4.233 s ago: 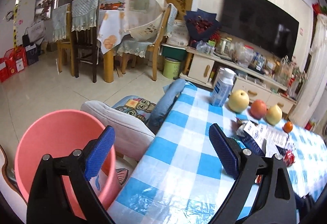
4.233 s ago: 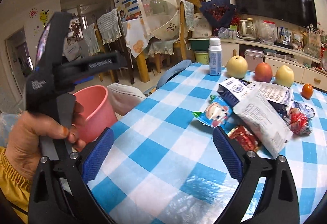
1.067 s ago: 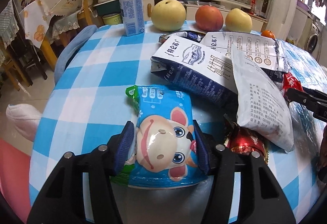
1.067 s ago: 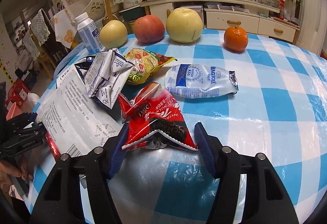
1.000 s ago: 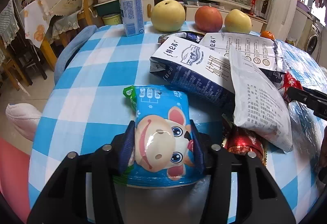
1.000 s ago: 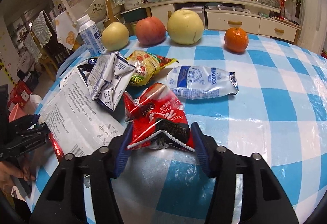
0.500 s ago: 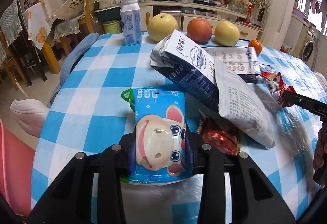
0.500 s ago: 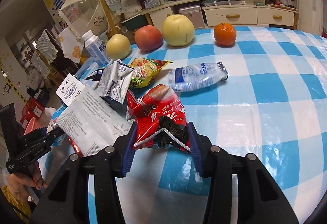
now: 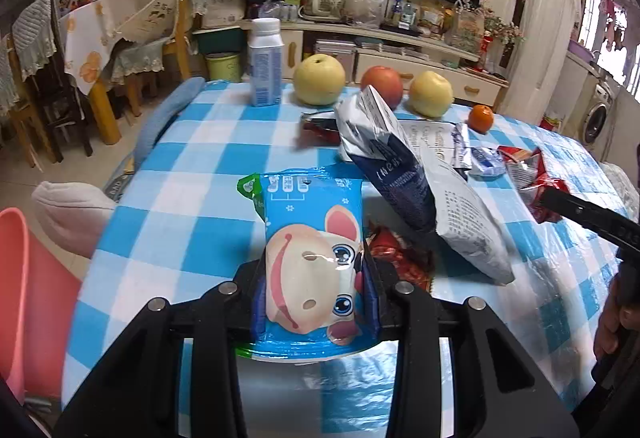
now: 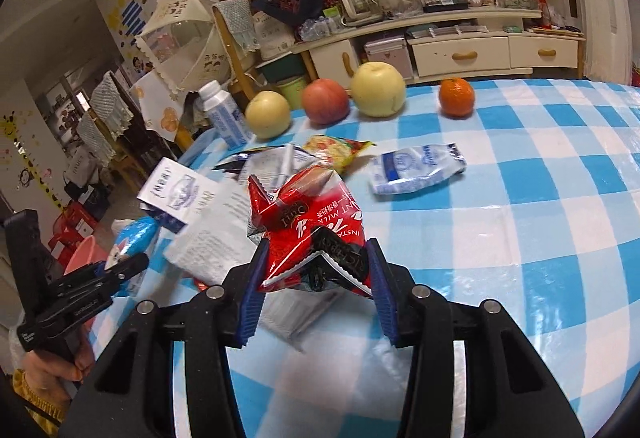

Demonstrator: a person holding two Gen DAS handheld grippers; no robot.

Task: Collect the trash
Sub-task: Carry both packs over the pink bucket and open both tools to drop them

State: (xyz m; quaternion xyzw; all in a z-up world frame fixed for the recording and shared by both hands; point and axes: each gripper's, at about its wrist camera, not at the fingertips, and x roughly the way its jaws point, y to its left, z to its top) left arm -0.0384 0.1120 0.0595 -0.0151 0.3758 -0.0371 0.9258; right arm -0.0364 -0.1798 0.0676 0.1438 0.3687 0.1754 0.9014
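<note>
Clamping blue cartoon-cow packet (image 9: 312,254), left tongs (image 9: 314,294) hold it above checked desk (image 9: 192,166); pink bin (image 9: 24,290) at left edge, beside desk. Right view: right tongs (image 10: 316,286) pinch crumpled red wrapper (image 10: 308,226) over desk; white-blue pouch (image 10: 416,168), yellow wrapper (image 10: 336,150) lie beyond.

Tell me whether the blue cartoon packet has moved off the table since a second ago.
Yes. The blue packet, clamped in the left tongs, has risen off the checked cloth.
</note>
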